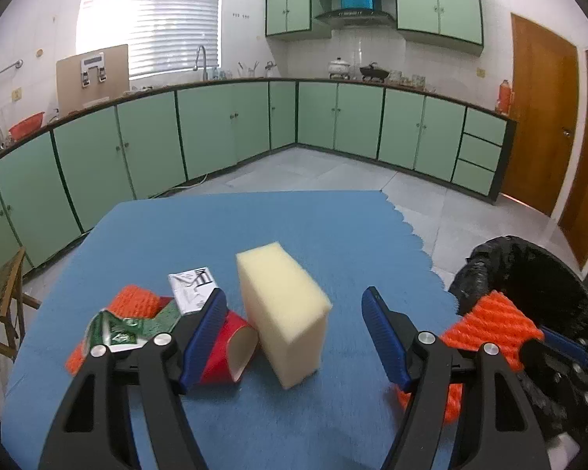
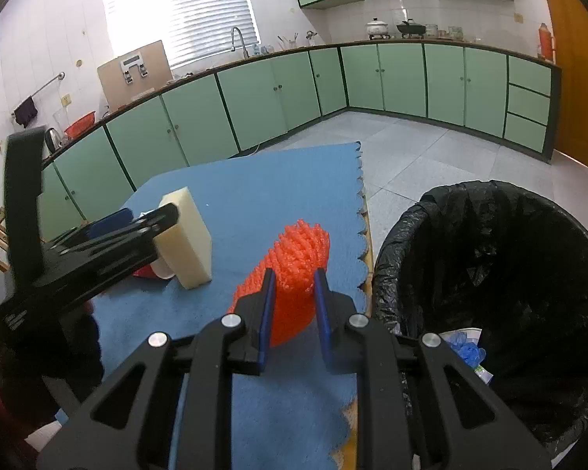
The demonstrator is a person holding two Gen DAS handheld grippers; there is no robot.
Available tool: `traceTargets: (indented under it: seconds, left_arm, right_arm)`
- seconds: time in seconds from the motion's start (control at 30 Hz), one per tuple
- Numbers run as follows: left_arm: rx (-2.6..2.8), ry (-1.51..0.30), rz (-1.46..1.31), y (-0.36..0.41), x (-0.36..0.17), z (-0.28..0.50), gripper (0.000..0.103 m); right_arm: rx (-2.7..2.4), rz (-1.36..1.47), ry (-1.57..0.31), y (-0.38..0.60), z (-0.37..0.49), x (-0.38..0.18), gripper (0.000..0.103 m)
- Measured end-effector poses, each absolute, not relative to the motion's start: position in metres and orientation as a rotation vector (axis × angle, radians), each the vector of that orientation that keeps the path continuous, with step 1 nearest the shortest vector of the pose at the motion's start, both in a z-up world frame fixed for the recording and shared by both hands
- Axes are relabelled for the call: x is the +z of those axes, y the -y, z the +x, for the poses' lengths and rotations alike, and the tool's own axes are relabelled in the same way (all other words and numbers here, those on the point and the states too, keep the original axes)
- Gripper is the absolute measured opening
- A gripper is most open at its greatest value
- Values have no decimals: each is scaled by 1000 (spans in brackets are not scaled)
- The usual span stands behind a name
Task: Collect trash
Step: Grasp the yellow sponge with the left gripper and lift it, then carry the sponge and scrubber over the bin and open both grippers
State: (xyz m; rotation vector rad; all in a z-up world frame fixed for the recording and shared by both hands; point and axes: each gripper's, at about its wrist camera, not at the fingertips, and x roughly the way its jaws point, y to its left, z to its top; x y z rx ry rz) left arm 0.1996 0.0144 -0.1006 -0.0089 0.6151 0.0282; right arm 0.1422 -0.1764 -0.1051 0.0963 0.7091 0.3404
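Observation:
My right gripper is shut on an orange foam net and holds it above the blue mat's right edge, beside the black-lined trash bin. The net also shows in the left wrist view. My left gripper is open and empty, its fingers on either side of a pale yellow sponge block. A red paper cup lies on its side against the left finger. A green wrapper, a second orange net and a white packet lie further left.
The blue mat covers the table; its scalloped edge is on the right. The bin stands on the floor right of the table, with blue gloves inside. A wooden chair is at the left. Green cabinets line the far walls.

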Motion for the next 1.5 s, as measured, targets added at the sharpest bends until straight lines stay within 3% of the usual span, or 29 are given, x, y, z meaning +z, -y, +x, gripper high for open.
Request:
traceTargets:
  seconds: [0.23,0.27,0.37,0.5,1.0,1.5]
  left_arm:
    - [78,-663,-1,-11,-116,222,70]
    - [82,-665,-4,-12,-117,222,67]
    - [73,-678,-20,-15,-119,222,45]
    - [65,-669,-47,-23,-115,214,40]
    - [-59,-584,-38,-28,-58,148,38]
    - [-154,-554,-13,-22,-34,103,38]
  right_arm:
    - [335,119,-725,180,149,-108,19]
    - [334,120,-727,181,149,-109,19]
    - [330,123,-727,183,149,-107,19]
    - [327,128,-712,182,145,-99,19]
    - [323,93,-597,173,109,-46,19]
    - [321,95,-558,175,77,-25,18]
